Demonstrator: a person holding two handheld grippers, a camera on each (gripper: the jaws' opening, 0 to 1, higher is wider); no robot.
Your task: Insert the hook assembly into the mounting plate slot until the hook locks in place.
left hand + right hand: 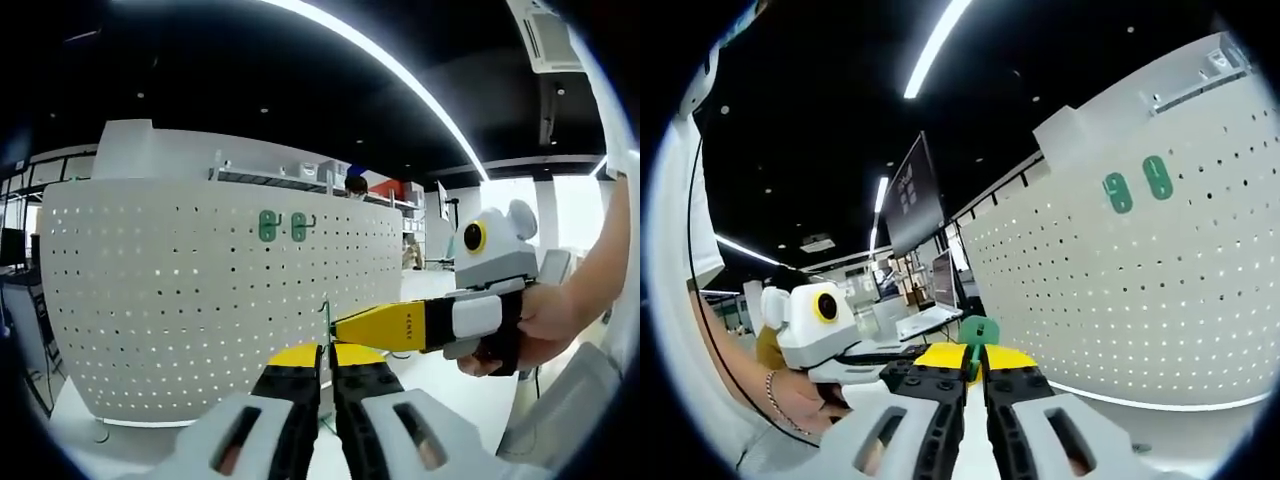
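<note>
Between my two grippers, short of the board, the green hook assembly (978,332) sits pinched in my right gripper (975,375), jaws nearly closed on it, its flat plate standing above the yellow tips. I hold it high and forward, probably so the rear tabs can be lined up with a hole. My left gripper (327,372) has its jaws close together with a thin green piece (326,318) between them; whether it truly grips, I cannot tell. The white pegboard (200,300), the mounting plate here, stands ahead, apart from both. Two green hooks (283,227) already hang near its top edge. Insertion not yet begun.
</note>
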